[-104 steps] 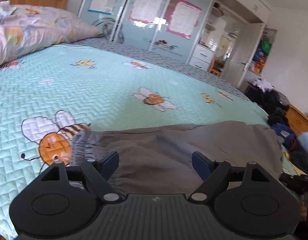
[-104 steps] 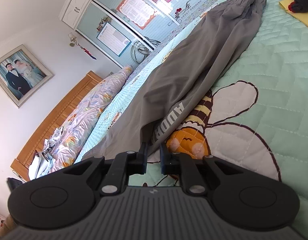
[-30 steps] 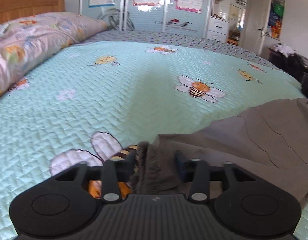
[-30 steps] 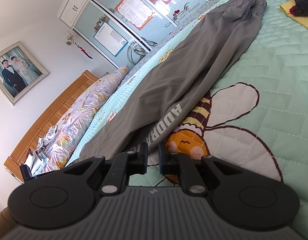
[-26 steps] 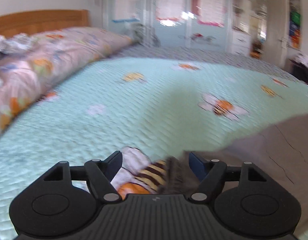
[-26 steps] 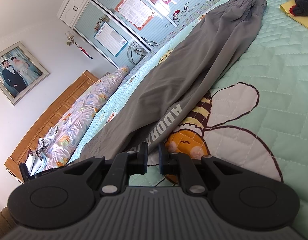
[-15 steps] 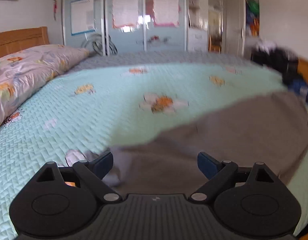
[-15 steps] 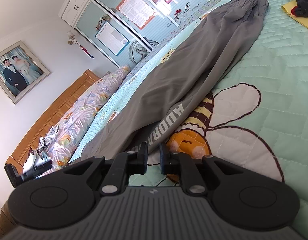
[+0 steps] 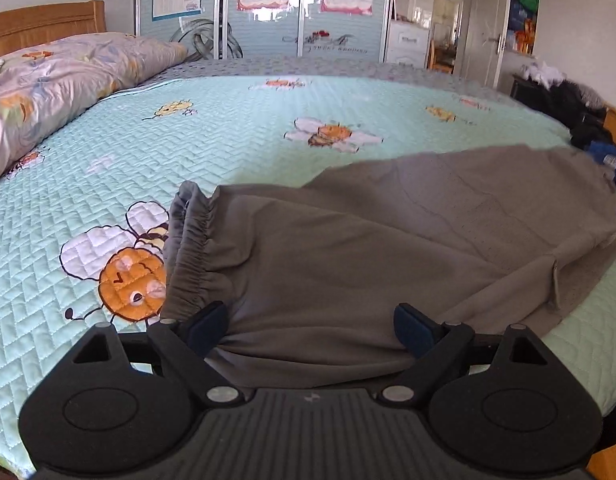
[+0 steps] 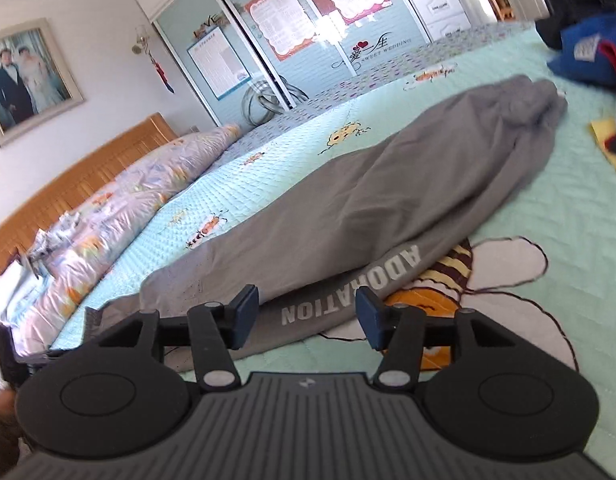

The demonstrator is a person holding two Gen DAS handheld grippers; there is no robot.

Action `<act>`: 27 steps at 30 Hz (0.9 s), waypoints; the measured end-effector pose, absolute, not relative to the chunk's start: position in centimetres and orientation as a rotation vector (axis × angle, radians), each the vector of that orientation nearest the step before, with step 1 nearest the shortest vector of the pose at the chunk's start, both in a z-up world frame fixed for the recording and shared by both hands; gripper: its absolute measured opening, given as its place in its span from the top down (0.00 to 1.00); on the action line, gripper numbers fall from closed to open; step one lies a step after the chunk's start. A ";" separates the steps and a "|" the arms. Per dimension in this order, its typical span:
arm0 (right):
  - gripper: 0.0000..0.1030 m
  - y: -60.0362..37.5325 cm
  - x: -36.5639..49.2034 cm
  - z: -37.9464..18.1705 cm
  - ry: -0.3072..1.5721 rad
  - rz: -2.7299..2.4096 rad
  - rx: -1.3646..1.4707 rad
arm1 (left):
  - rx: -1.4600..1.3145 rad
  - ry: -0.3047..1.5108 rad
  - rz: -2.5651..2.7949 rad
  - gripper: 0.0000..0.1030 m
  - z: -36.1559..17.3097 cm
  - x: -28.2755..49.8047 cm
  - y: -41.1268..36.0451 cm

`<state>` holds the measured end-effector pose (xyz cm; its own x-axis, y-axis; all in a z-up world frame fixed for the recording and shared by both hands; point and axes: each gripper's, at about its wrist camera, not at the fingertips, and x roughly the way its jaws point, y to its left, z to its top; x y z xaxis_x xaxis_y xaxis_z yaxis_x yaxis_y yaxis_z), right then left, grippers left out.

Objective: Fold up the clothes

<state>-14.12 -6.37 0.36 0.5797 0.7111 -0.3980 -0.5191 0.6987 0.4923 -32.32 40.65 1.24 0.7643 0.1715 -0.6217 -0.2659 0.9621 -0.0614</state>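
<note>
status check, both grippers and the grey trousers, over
Left gripper open, empty, over cuff end. Right gripper opening, nothing pinched. Grey trousers lie folded lengthwise on bedspread. Nothing in the way.

White capitals reading "ADORATION" run along the edge of grey trousers [image 10: 347,216] lying on a bed. On the wardrobe's sliding door [image 10: 371,36], a decal beneath a red heart reads "SWEET WEDDING". The posters [image 10: 280,20] on the doors are too small to read.
</note>
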 end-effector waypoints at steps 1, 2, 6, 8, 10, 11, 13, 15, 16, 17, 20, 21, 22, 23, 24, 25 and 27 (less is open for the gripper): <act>0.40 -6.0 -14.4 0.7 0.595 0.735 0.329 | -0.165 0.636 0.232 0.11 1.5 -32.7 40.7; 0.37 -5.7 -14.7 1.1 0.577 0.735 0.318 | -0.178 0.607 0.225 0.11 1.9 -33.2 40.8; 0.25 -3.9 -15.1 2.4 0.528 0.801 0.274 | -0.206 0.482 0.192 0.04 3.5 -34.6 41.1; 0.24 -2.2 -14.3 2.8 0.562 0.883 0.274 | -0.229 0.439 0.196 0.03 4.0 -34.9 41.6; 0.24 0.1 -13.5 3.1 0.606 0.958 0.273 | -0.277 0.424 0.214 0.03 4.0 -34.8 42.4; 0.24 1.3 -13.3 3.2 0.631 0.990 0.274 | -0.301 0.413 0.220 0.03 3.9 -34.9 42.7; 0.24 3.6 -13.2 3.1 0.678 1.032 0.285 | -0.343 0.389 0.228 0.03 3.8 -35.4 43.0; 0.24 5.6 -14.4 3.4 0.661 1.074 0.194 | -0.363 0.377 0.233 0.03 3.7 -36.0 43.1; 0.24 6.5 -15.4 3.6 0.635 1.097 0.112 | -0.366 0.381 0.234 0.03 3.6 -36.1 43.2; 0.23 7.3 -16.6 3.7 0.607 1.116 0.028 | -0.361 0.393 0.236 0.03 3.5 -36.2 43.3; 0.22 9.1 -19.4 3.7 0.512 1.104 -0.220 | -0.354 0.409 0.257 0.03 3.3 -36.5 43.8; 0.19 9.7 -20.2 3.6 0.472 1.084 -0.308 | -0.361 0.405 0.255 0.03 3.3 -36.6 44.1; 0.14 10.1 -20.8 3.5 0.437 1.070 -0.391 | -0.359 0.403 0.250 0.03 3.4 -36.6 44.0; 0.11 10.5 -21.4 3.4 0.402 1.059 -0.469 | -0.357 0.401 0.245 0.02 3.5 -36.5 43.9; 0.09 10.8 -21.9 3.1 0.369 1.046 -0.541 | -0.355 0.398 0.240 0.02 3.6 -36.5 43.9; 0.09 11.0 -22.2 2.9 0.334 1.032 -0.612 | -0.346 0.400 0.230 0.02 3.7 -36.3 43.7; 0.09 11.3 -22.5 2.3 0.280 1.000 -0.717 | -0.328 0.409 0.206 0.01 3.9 -35.8 43.2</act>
